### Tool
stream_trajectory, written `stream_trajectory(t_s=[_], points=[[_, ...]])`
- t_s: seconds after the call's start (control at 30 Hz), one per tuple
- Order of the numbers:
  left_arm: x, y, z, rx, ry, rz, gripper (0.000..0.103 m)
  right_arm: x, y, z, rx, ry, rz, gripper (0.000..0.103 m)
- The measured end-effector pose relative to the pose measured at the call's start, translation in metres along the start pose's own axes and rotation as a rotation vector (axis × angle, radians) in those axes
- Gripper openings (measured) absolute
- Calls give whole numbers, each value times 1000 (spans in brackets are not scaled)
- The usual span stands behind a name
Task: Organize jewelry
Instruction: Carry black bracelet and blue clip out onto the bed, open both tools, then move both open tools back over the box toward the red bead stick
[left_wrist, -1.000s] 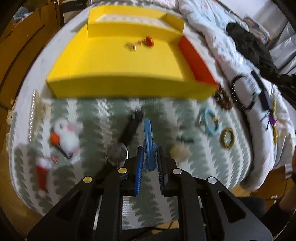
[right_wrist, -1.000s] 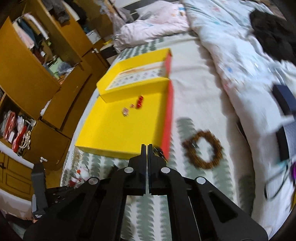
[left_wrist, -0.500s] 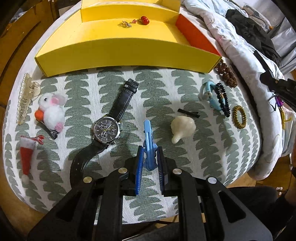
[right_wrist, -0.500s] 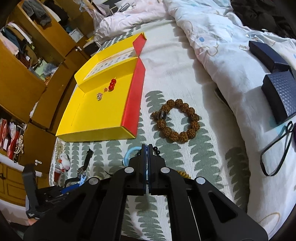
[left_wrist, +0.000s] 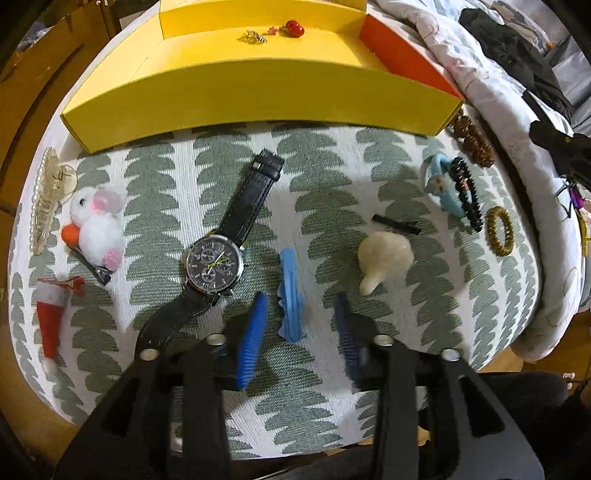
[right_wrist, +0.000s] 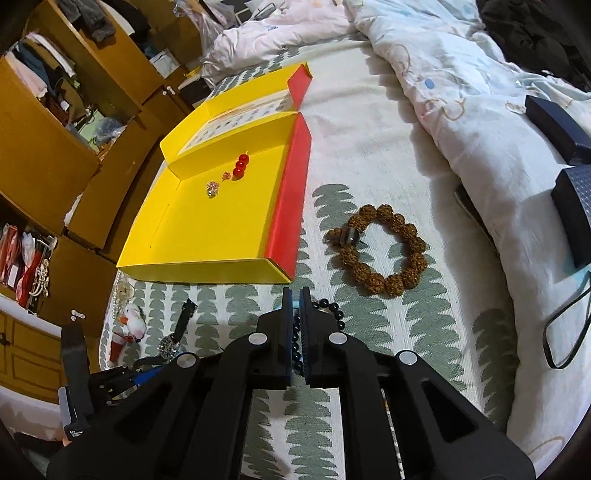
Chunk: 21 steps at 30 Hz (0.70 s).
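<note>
Left gripper (left_wrist: 301, 321) low over bedspread (left_wrist: 332, 177), fingers spread wide, blue hair clip (left_wrist: 290, 295) lying loose between them. Right gripper (right_wrist: 295, 295) nearly closed over black bead bracelet (right_wrist: 330, 314); grip uncertain. Beyond: wristwatch (left_wrist: 218, 258), yellow tray (left_wrist: 258, 88)

Bed (left_wrist: 332, 177) w/ green-leaf cover: yellow tray (left_wrist: 258, 92) toward far edge. Near edge, left to right: Santa clip (left_wrist: 51, 314), bunny clip (left_wrist: 98, 229), pearl clip (left_wrist: 42, 206), watch (left_wrist: 218, 258), blue clip (left_wrist: 290, 295), cream clip (left_wrist: 384, 254), black bead bracelet (left_wrist: 467, 192), gold hair tie (left_wrist: 500, 230). Brown bead bracelet (right_wrist: 384, 254) beside tray's right side; quilt (right_wrist: 461, 110) along bed's right edge.
</note>
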<state>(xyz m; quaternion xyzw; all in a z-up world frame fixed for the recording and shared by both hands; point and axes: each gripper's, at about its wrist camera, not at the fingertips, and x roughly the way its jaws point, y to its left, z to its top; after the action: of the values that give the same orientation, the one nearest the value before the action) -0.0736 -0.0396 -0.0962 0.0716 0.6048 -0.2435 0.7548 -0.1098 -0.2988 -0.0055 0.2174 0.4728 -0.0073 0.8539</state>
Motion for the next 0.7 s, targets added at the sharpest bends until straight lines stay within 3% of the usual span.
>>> stream_trajectory(t_s=[0.17,0.4,0.5,0.57,0.7], points=[[-14,-1,7,-1,-52,17,52,2,10,6,-11,-13,17,12],[-39,11,35,-16,-158,71,56,14,43,26,-71,-34,62,13],[-50,22,53,-30,-192,45,63,25,60,40,-99,-38,77,14],[-57,28,70,-59,-231,72,68,36,70,49,-113,-29,81,14],[-58,48,109,-127,-243,89,68,66,87,65,-137,-4,75,14]])
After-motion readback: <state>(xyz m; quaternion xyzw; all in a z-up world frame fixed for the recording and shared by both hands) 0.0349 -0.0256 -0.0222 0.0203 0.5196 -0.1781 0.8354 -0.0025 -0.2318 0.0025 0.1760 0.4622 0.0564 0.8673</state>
